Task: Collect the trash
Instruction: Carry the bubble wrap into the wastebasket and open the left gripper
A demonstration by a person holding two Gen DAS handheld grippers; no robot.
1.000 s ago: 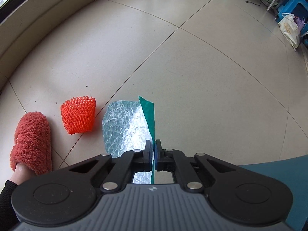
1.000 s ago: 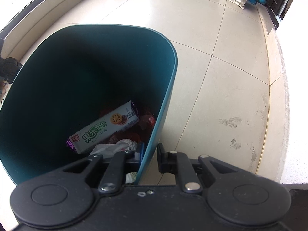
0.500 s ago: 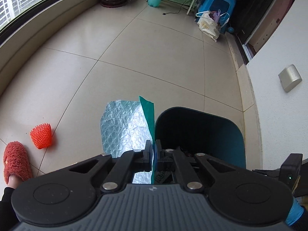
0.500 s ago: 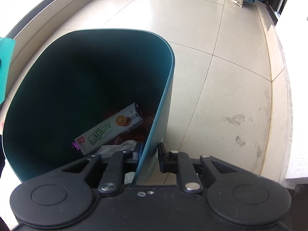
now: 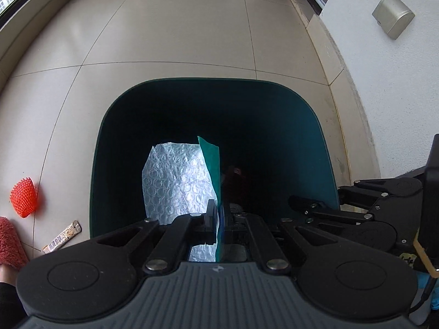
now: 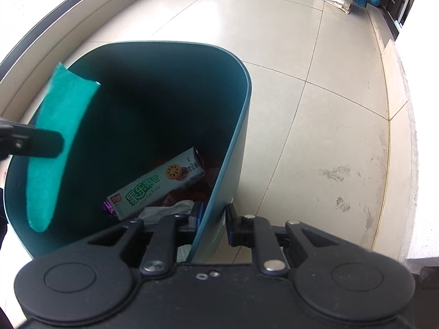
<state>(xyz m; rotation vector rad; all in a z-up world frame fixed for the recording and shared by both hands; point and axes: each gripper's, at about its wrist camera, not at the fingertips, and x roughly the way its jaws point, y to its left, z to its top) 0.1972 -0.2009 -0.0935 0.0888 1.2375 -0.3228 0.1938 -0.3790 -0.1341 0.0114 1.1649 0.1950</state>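
Now the left gripper (image 5: 216,226), jaws clamped on a teal-backed bubble-wrap mailer (image 5: 178,183), hangs over the dark teal plastic bin (image 6: 241,115), whose rim the right gripper (image 6: 211,223) pinches; the mailer could snag at the bin's nine o'clock rim.

A: What do the left tongs (image 5: 218,219) look like?

B: Matte black linkage arms with round silver rivets, two big round black discs at the base, and a grey ribbed plate between them with a tiny white mark. The finger (image 5: 210,213) is black; a blue pad faces it.

A: And the right tongs (image 6: 212,219)?

B: The same black arms, silver rivets and discs, but a plain black housing with two small screws. The pads (image 6: 197,215) are blue.

A: Anything of the person?

B: A red fuzzy slipper (image 5: 9,242), bare skin at the ankle, a dark sleeve edge.
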